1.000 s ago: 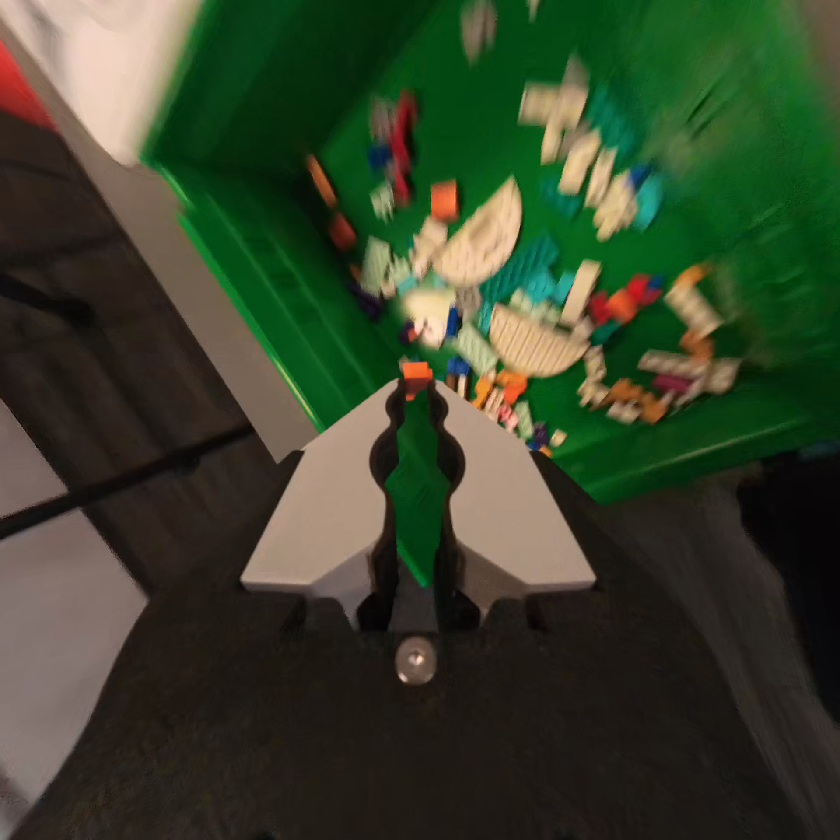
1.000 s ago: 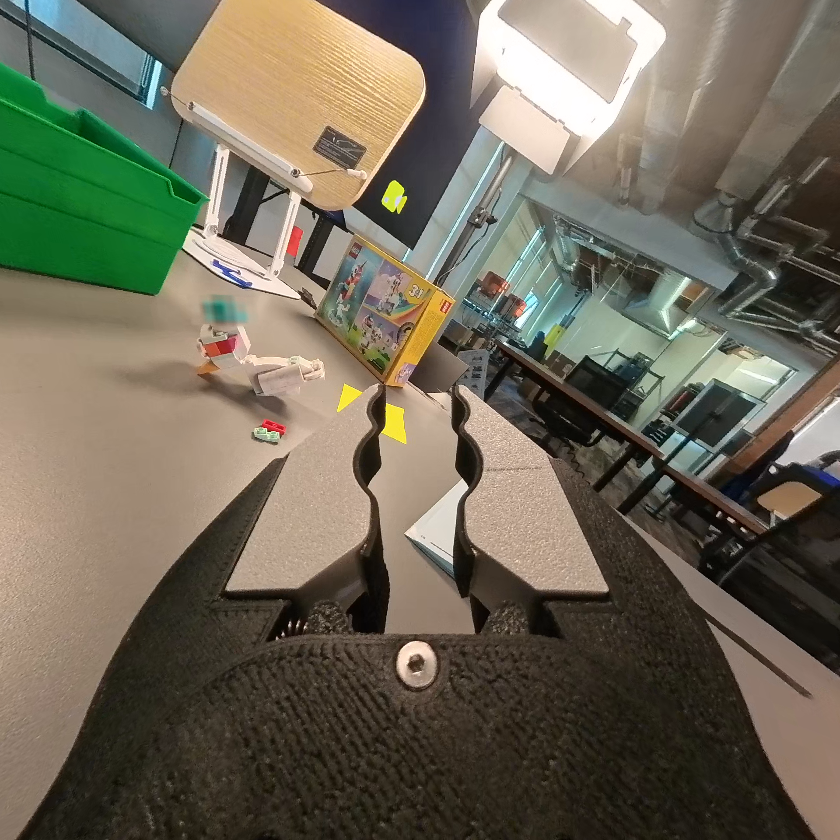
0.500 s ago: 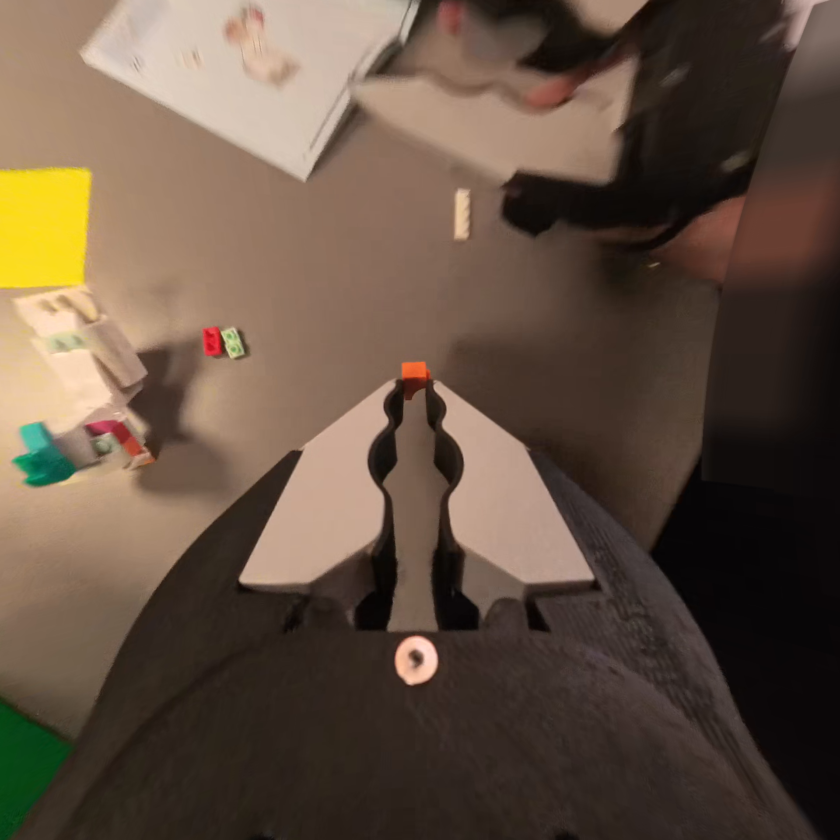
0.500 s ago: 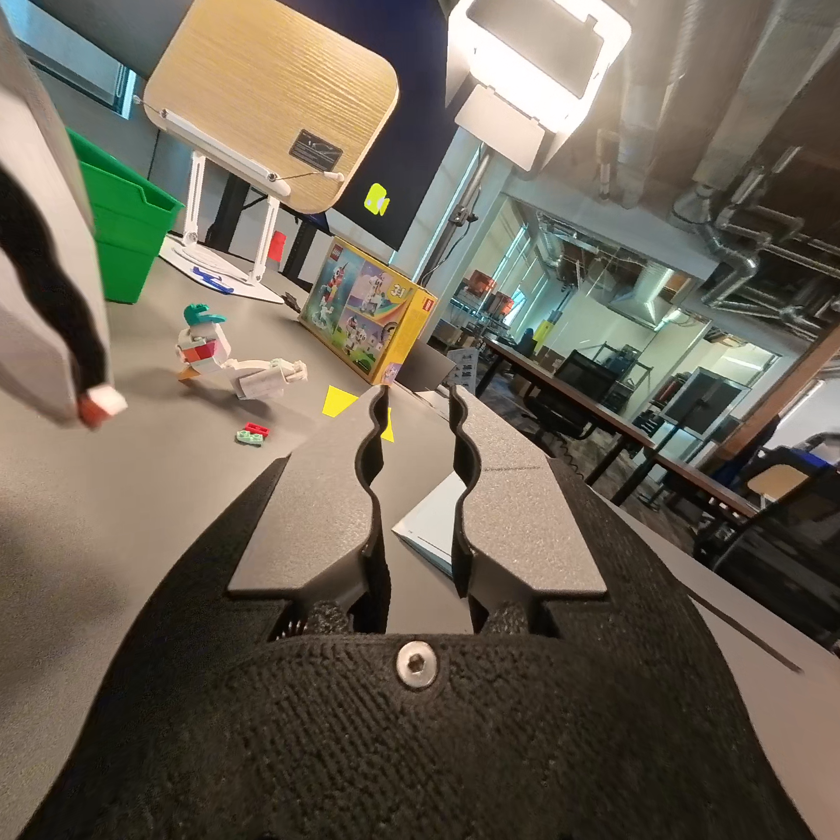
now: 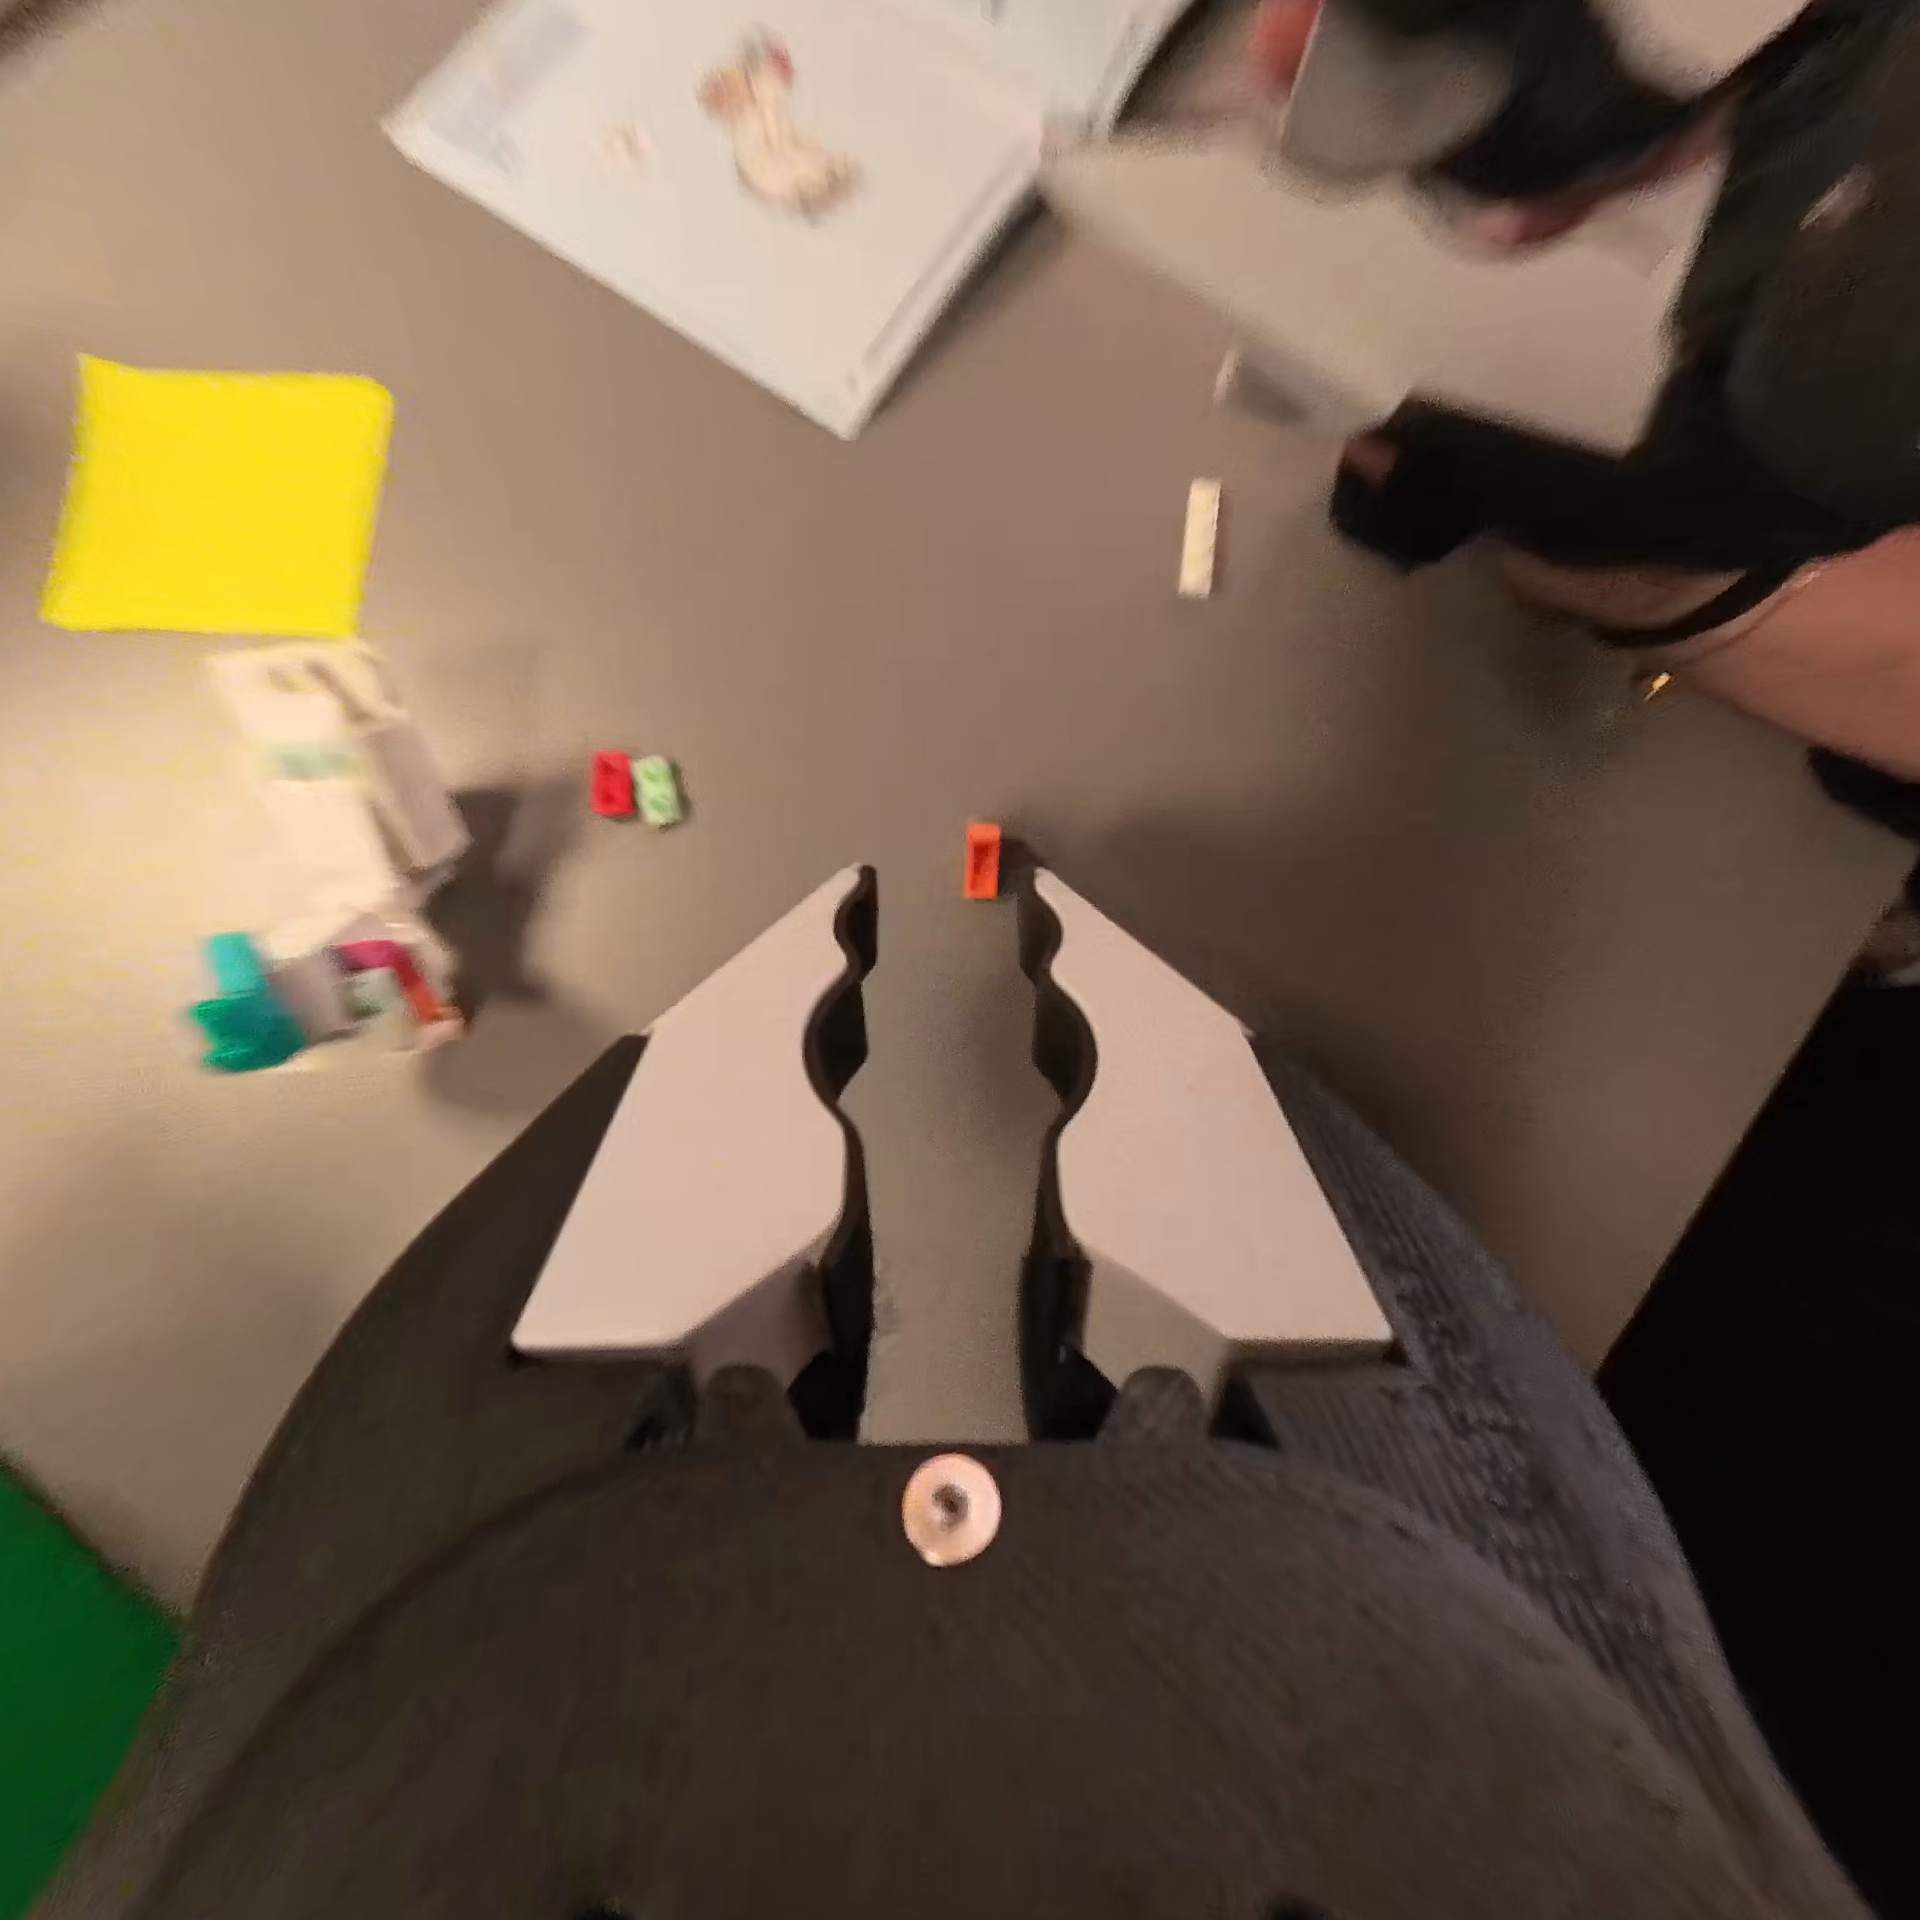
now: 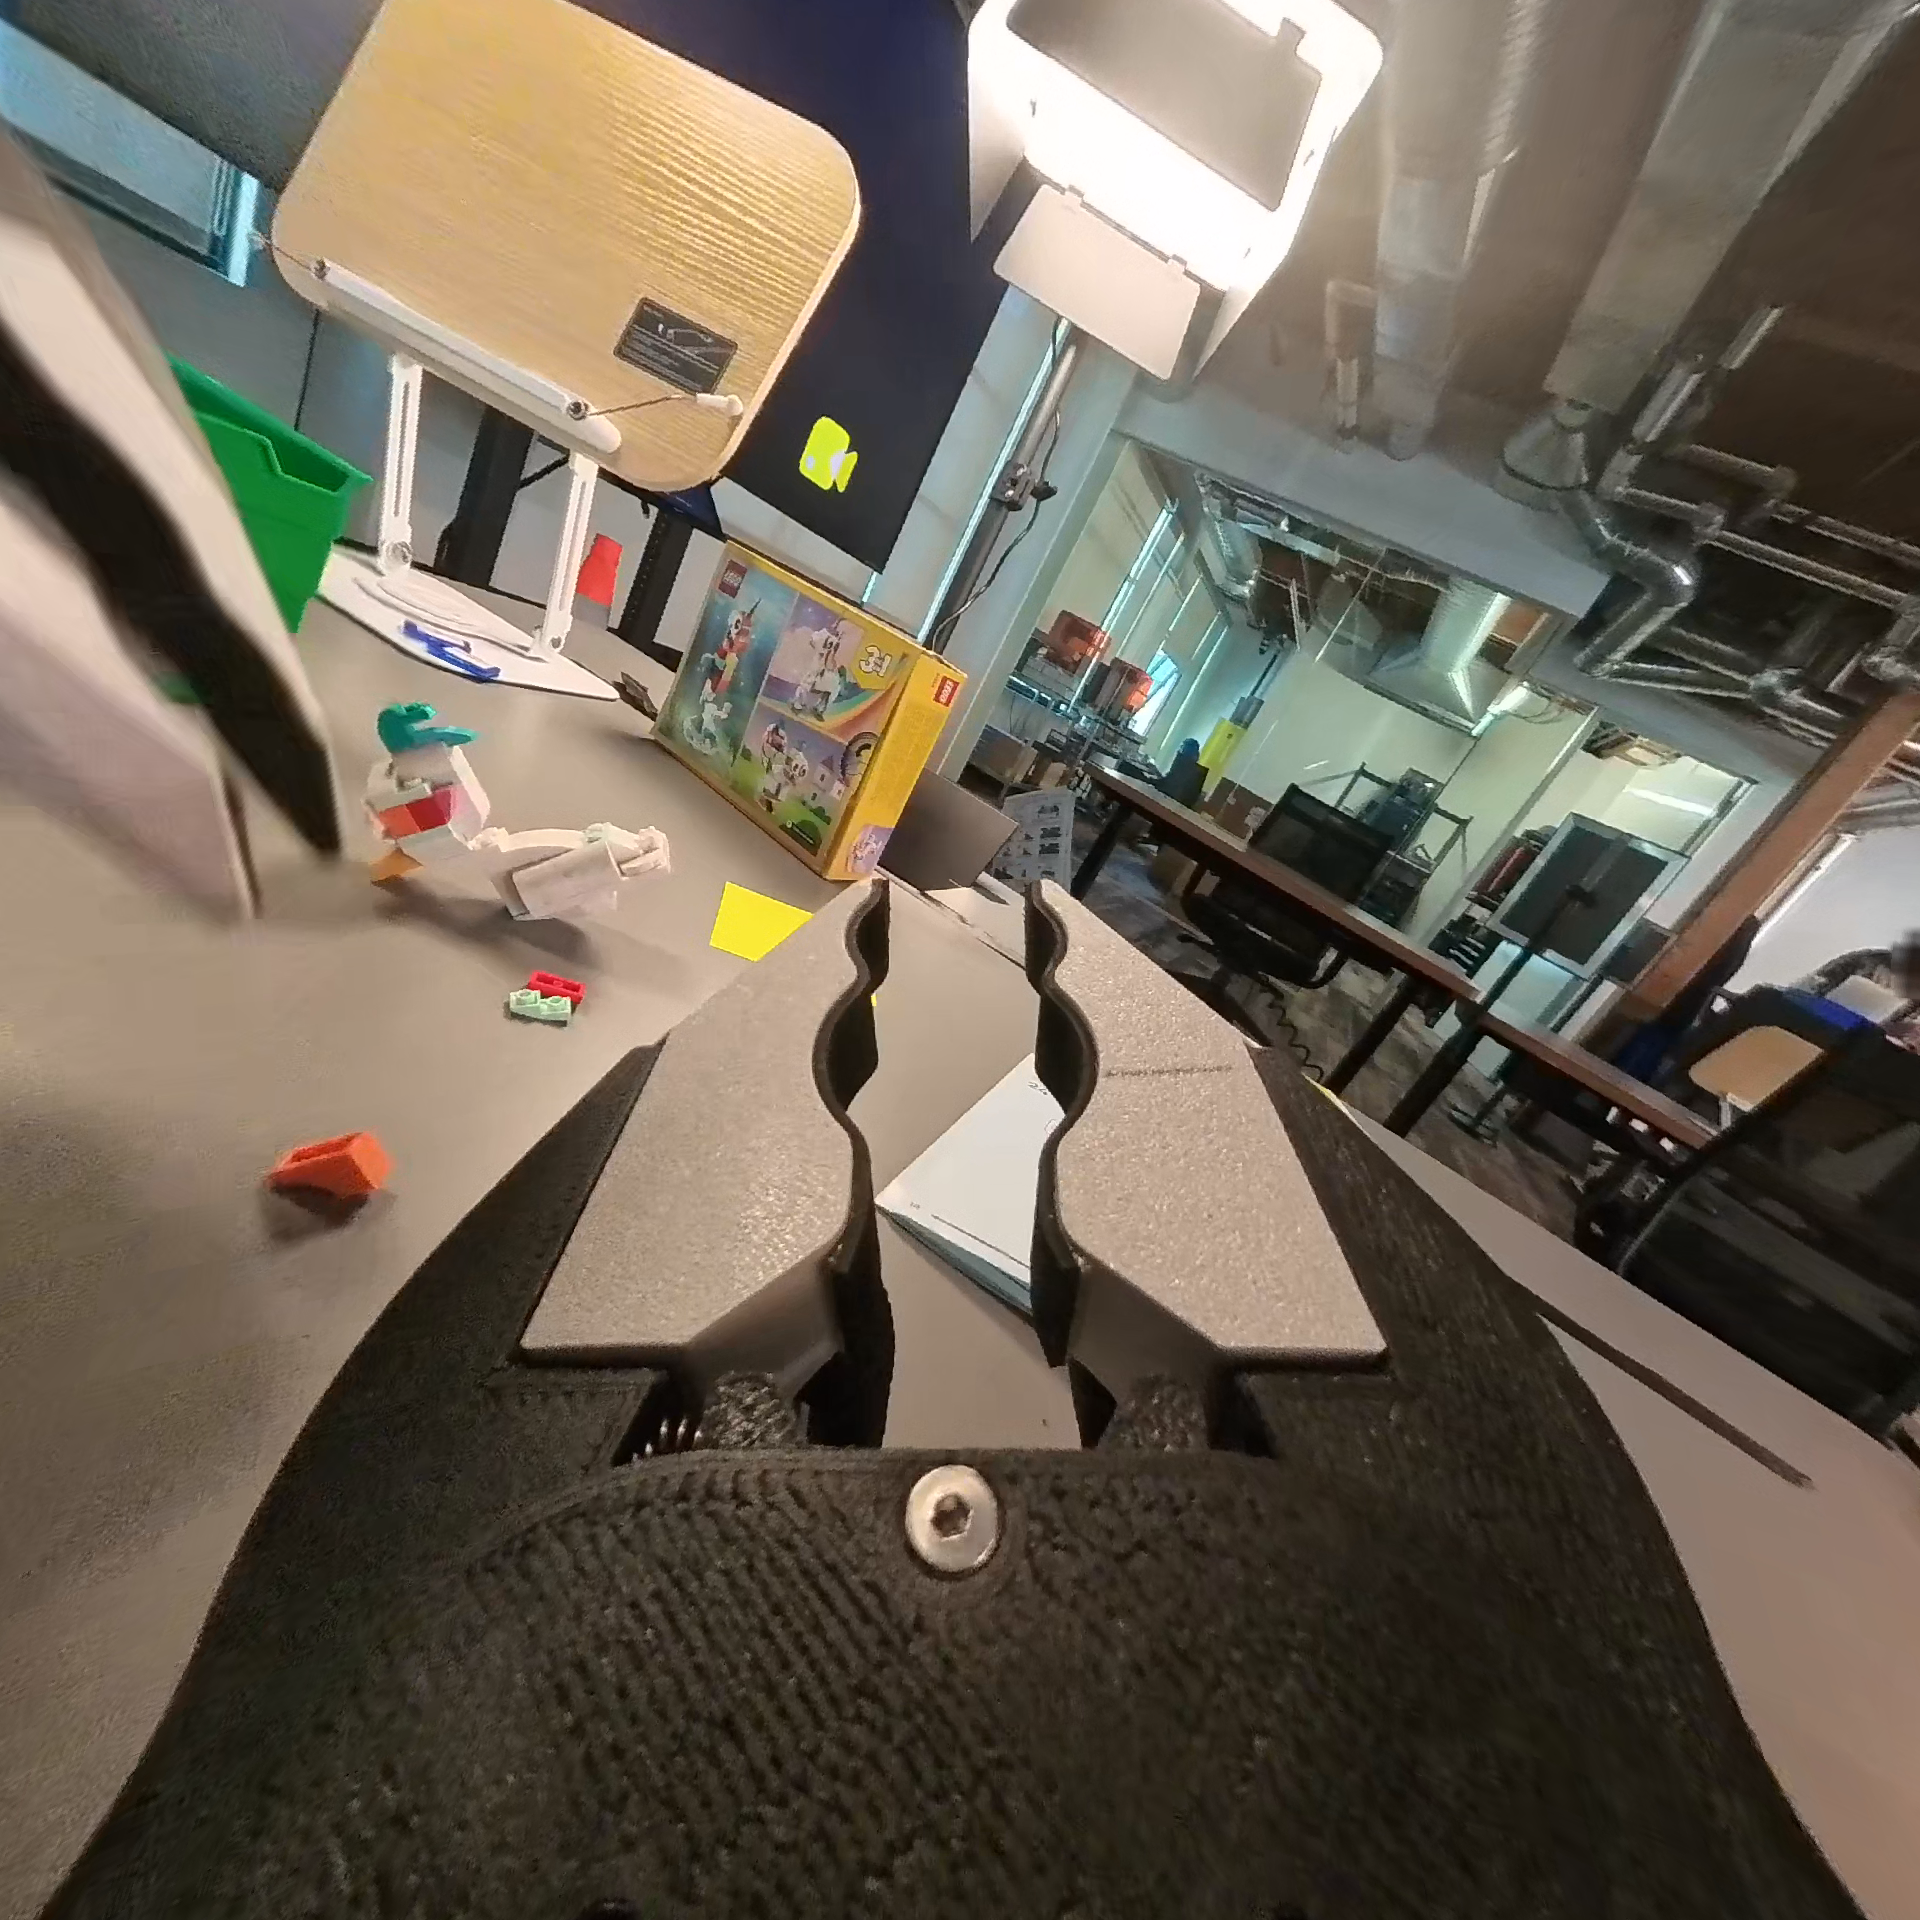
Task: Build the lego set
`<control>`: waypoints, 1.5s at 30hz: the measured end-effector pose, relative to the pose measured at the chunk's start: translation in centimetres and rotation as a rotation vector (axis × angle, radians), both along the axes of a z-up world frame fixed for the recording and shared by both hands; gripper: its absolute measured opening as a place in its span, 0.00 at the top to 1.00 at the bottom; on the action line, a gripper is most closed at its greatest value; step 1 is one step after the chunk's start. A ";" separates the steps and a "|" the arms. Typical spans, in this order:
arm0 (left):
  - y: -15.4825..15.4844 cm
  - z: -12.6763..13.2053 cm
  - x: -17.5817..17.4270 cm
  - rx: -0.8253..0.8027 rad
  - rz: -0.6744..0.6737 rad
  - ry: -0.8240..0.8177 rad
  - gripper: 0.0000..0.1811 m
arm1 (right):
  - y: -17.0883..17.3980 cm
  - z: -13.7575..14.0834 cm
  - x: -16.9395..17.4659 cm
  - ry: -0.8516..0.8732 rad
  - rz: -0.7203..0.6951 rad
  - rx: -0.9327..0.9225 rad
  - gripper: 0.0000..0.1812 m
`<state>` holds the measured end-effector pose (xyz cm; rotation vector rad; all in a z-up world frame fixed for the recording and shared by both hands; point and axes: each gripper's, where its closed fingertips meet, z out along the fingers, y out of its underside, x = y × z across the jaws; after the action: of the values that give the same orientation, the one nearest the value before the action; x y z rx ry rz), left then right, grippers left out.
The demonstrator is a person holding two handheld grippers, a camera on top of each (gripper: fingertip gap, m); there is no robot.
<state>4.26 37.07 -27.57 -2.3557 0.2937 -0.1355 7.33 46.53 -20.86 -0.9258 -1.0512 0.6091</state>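
My left gripper (image 5: 948, 883) is open above the grey table, and a small orange brick (image 5: 982, 860) lies loose on the table between its fingertips, close to the right one. The orange brick also shows in the right wrist view (image 6: 332, 1164), with the left gripper's fingers (image 6: 125, 665) above it at the left edge. A partly built white model with a teal top (image 5: 322, 862) lies to the left; it also shows in the right wrist view (image 6: 488, 821). A red and a pale green brick (image 5: 637, 787) sit together near it. My right gripper (image 6: 956, 904) is open and empty, low over the table.
An open instruction booklet (image 5: 748, 177) lies at the far side, a yellow square (image 5: 218, 494) at far left, a white plate piece (image 5: 1200, 535) near a person's arm (image 5: 1662, 468). In the right wrist view stand a green bin (image 6: 281, 509), a wooden book stand (image 6: 561, 239) and the set's box (image 6: 810, 727). There is about 12 cm between the tips of the two grippers. My right gripper's tips are some 11 cm from the white plate piece (image 5: 1200, 535).
My left gripper carried the orange brick from over the green bin to the table, then opened and let it go. The brick now lies on the table. The right gripper has barely moved.
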 end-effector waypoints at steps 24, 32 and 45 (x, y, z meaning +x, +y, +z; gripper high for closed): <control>-23.0 9.9 -20.5 0.284 0.758 -0.182 0.86 | -0.4 -0.2 -0.3 -0.021 0.010 0.022 0.87; -22.3 8.1 -20.9 0.225 0.734 -0.167 0.85 | -0.5 -0.3 -0.4 -0.029 0.006 0.033 0.87; -23.1 5.3 -24.3 0.001 0.726 0.023 0.84 | -0.2 -0.2 -0.3 -0.020 0.002 0.017 0.87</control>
<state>-20.02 14.01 -22.30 -2.3148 -0.5523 0.2393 7.01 46.29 -21.08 -0.9183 -1.0738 0.5925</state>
